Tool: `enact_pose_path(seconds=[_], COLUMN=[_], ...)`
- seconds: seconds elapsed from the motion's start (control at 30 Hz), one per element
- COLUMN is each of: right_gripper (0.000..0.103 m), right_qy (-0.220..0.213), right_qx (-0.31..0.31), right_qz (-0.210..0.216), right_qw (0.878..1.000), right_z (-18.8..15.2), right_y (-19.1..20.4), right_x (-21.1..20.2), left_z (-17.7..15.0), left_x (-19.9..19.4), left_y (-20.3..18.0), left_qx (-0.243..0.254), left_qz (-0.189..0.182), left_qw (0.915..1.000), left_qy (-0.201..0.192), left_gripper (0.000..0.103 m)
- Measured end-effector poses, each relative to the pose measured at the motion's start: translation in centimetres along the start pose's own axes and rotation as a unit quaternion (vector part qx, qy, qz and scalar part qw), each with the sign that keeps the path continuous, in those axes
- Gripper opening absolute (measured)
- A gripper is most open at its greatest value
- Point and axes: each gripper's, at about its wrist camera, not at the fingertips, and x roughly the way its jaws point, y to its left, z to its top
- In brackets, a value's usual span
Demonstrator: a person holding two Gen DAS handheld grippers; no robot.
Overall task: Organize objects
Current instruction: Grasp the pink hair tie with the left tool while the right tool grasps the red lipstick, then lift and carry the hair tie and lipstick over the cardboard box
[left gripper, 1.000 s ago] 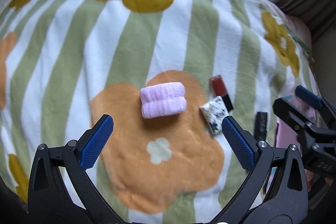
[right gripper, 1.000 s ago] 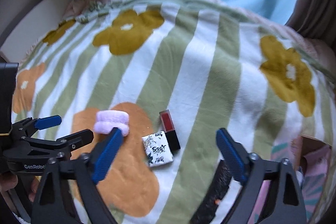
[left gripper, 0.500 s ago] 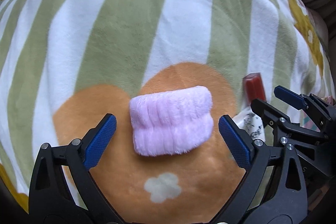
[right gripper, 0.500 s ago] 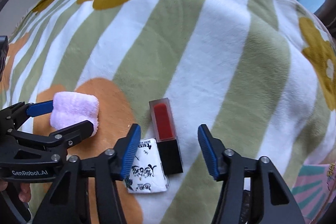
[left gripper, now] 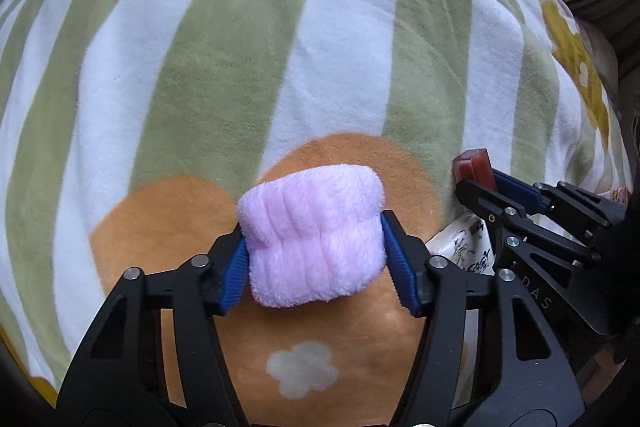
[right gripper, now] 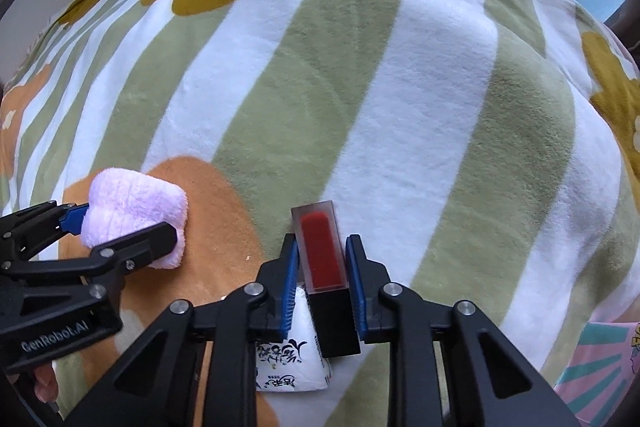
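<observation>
In the left wrist view, a soft fleece blanket (left gripper: 224,75) with green and white stripes and big flower shapes in mustard and orange fills the frame. In the lower middle, the left gripper (left gripper: 316,259) has just been closing and its ribbed blue pads now press on both sides of a pink plush roll (left gripper: 316,231). The roll is fluffy, with soft ridges along it, and it sits on the orange flower with a small white flower printed just below it. At the right edge, the black frame of the right gripper (left gripper: 496,187) comes in, and the red tip of a lipstick case (left gripper: 472,163) stands out above it. Under that frame shows a corner of a white packet (left gripper: 468,247) with black writing.

In the right wrist view, the left gripper (right gripper: 120,223) is at the lower left, clamped on the pink plush roll (right gripper: 132,211); its black plastic body carries the white words "GenRobot.AI". In the lower middle, the right gripper (right gripper: 322,267) has just been closing too, and its blue pads now hold the lipstick case (right gripper: 322,255) between them. The case is a long square block, with a clear cap showing red inside and a glossy black base. Just under it lies the white packet (right gripper: 284,367), flat and shiny, printed with black brush-like characters that I cannot read. At the lower right corner, a pink and teal striped thing (right gripper: 592,367) shows partly.
</observation>
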Motion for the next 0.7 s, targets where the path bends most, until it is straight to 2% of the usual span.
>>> enact_pose_path(seconds=[0.3,0.5,0.7], right_gripper=[0.019,0.018,0.018], right_qy=[-0.020,-0.043,-0.070], right_qx=[0.016,0.027,0.040], right_qz=[-0.003,0.002,0.006], right_qw=[1.000,0.999,0.997], right_z=[-0.1,0.2,0.9], right_y=[-0.9,-1.8,-1.0], right_x=[-2.7,-5.4,-9.0], left_z=[1.1,1.7,1.5], left_x=[-2.2,-5.6,-9.7], left_y=[-0.2,-0.5,-0.8], left_qx=[0.002,0.013,0.032], left_qz=[-0.006,-0.010,-0.010], left_qw=[0.9997,0.9986,0.9966], left_qy=[-0.024,-0.051,-0.075], left_gripper=[0.050,0.050,0.050])
